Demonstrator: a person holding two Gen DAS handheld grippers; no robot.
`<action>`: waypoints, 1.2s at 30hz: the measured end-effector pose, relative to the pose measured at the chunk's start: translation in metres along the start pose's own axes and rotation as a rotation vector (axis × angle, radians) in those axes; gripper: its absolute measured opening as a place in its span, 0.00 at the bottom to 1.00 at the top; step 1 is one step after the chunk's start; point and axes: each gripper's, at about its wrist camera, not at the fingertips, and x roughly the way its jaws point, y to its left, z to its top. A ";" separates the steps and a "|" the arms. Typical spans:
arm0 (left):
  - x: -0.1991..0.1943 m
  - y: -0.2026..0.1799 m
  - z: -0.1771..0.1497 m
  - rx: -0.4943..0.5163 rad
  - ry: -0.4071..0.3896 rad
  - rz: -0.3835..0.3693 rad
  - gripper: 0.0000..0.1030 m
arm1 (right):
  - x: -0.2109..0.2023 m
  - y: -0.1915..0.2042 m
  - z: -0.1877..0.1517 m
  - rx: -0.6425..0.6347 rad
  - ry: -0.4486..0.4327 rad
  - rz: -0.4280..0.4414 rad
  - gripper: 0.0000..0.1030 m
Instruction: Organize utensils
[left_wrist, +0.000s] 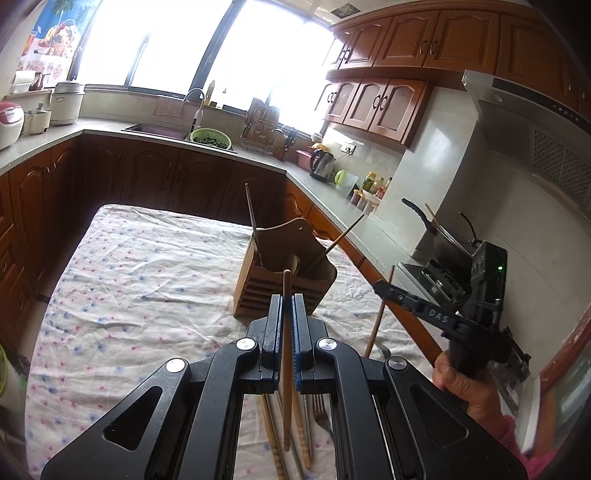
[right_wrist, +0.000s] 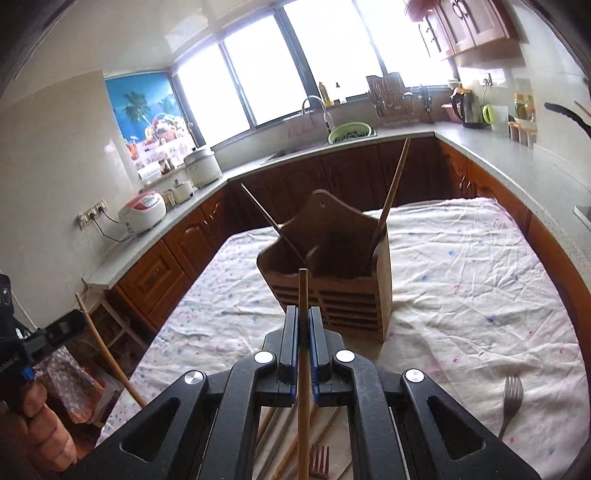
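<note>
A wooden utensil holder (left_wrist: 284, 273) (right_wrist: 332, 273) stands on the cloth-covered table, with a dark chopstick (left_wrist: 253, 221) and a wooden chopstick (left_wrist: 343, 236) leaning in it. My left gripper (left_wrist: 287, 302) is shut on a wooden chopstick (left_wrist: 286, 354), held upright just short of the holder. My right gripper (right_wrist: 303, 314) is shut on another wooden chopstick (right_wrist: 303, 369), also just short of the holder. It shows in the left wrist view (left_wrist: 384, 288) at the right. Several chopsticks and a fork (left_wrist: 321, 413) lie on the cloth beneath the grippers.
A metal fork (right_wrist: 511, 402) lies on the floral tablecloth (right_wrist: 461, 277) at the right. Kitchen counters with a sink (left_wrist: 159, 131), kettle (left_wrist: 321, 164) and rice cookers (right_wrist: 142, 216) surround the table. A stove with a wok (left_wrist: 447, 243) stands at the right.
</note>
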 end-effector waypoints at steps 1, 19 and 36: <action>0.000 -0.001 0.001 0.002 -0.001 -0.001 0.03 | -0.005 0.003 0.005 -0.001 -0.022 0.002 0.05; 0.011 -0.012 0.038 0.022 -0.077 0.006 0.03 | -0.023 0.001 0.033 0.034 -0.231 -0.017 0.05; 0.058 -0.015 0.115 0.020 -0.250 0.039 0.03 | -0.012 -0.012 0.095 0.048 -0.477 -0.089 0.05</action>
